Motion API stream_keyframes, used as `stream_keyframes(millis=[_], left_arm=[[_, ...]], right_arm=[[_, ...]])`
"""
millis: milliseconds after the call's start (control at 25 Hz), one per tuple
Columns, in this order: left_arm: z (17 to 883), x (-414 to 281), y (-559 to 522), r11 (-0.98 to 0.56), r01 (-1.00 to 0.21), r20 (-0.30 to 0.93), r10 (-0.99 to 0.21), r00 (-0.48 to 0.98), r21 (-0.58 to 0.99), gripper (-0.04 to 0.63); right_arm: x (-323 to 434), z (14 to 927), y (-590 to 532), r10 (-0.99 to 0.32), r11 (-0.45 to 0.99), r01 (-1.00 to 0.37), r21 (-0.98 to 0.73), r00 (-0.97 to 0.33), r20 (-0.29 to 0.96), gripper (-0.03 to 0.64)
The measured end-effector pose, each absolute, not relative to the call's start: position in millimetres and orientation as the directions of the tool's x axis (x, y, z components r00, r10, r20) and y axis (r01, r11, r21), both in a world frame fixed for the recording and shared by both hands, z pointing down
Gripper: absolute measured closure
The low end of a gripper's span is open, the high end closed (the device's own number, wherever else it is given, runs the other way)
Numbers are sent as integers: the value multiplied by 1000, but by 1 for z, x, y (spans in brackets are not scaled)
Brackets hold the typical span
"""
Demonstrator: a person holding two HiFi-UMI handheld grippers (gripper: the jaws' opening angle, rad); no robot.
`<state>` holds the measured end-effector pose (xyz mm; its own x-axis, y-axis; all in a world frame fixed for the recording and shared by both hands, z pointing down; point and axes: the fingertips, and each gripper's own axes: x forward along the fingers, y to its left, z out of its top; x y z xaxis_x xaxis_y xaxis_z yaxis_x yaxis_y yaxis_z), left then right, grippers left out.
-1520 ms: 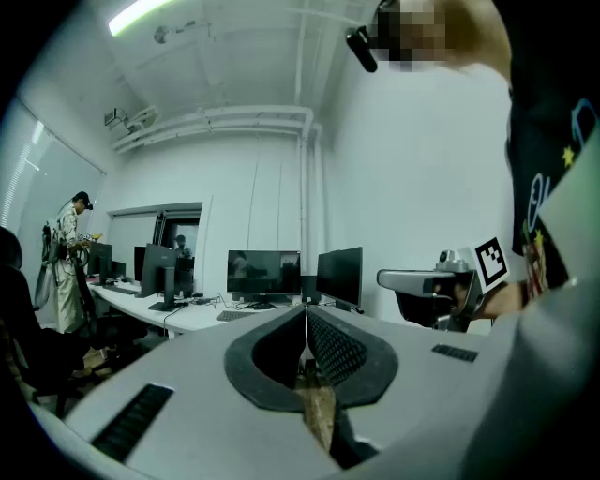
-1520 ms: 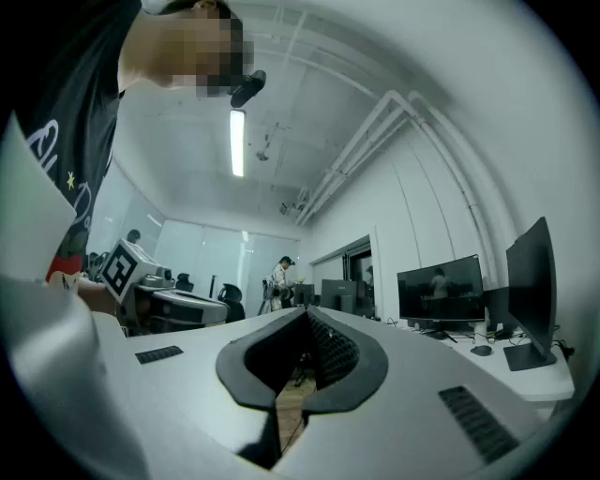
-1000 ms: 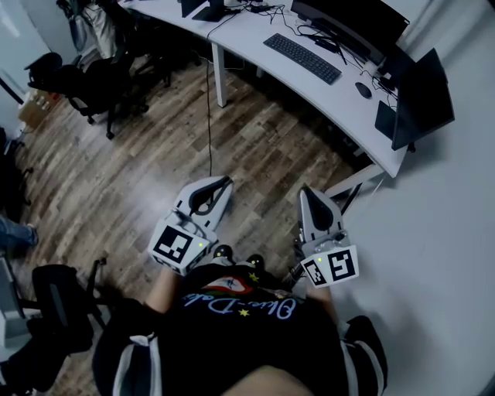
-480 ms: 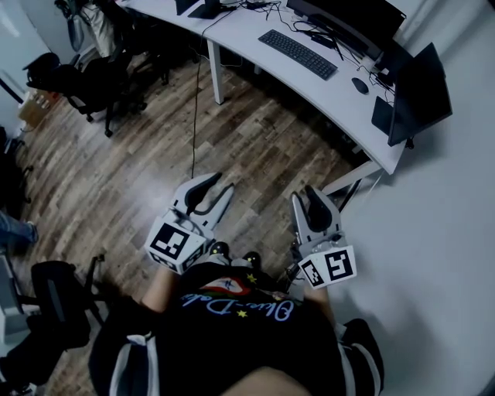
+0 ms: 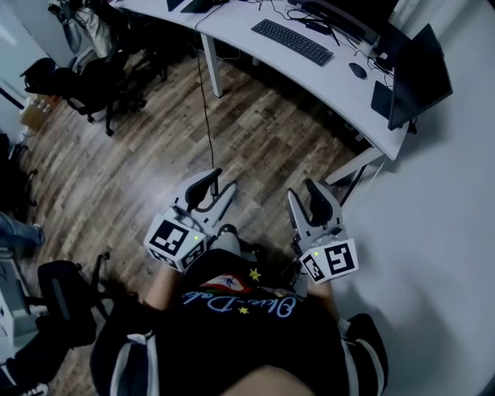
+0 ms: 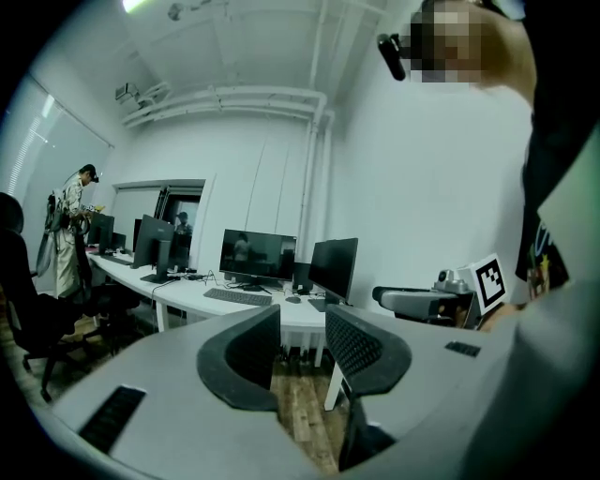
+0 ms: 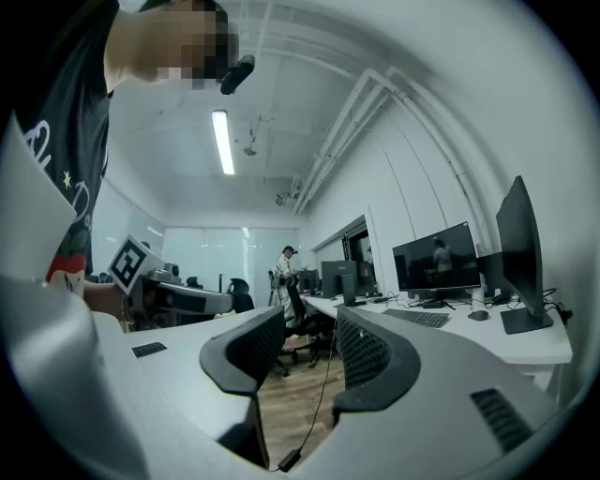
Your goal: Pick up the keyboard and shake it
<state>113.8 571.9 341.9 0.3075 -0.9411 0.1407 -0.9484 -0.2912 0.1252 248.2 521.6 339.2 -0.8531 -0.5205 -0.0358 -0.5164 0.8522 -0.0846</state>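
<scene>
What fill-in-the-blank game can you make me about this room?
1. The keyboard lies on the ____ desk.
2. In the head view, the mouse sits to the keyboard's ____.
3. The floor looks like ____ planks.
Missing words: white; right; wooden.

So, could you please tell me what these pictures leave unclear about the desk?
Keyboard: keys too small to read in every view.
Monitor: cut off by the head view's top edge.
Desk: front edge partly hidden behind the left gripper in its own view.
</scene>
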Motion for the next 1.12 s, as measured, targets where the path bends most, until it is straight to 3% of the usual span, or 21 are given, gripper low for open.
stream_keyframes(millis=[560, 1120], left_arm=[[359, 106, 513, -330, -934, 168, -921, 351, 137, 468], [359, 39, 401, -379, -911, 142, -905, 402, 165, 468]], right_arm=[[253, 346, 474, -583, 809, -578, -104, -812, -21, 469], [192, 348, 376, -617, 783, -615, -93, -787, 3, 462]])
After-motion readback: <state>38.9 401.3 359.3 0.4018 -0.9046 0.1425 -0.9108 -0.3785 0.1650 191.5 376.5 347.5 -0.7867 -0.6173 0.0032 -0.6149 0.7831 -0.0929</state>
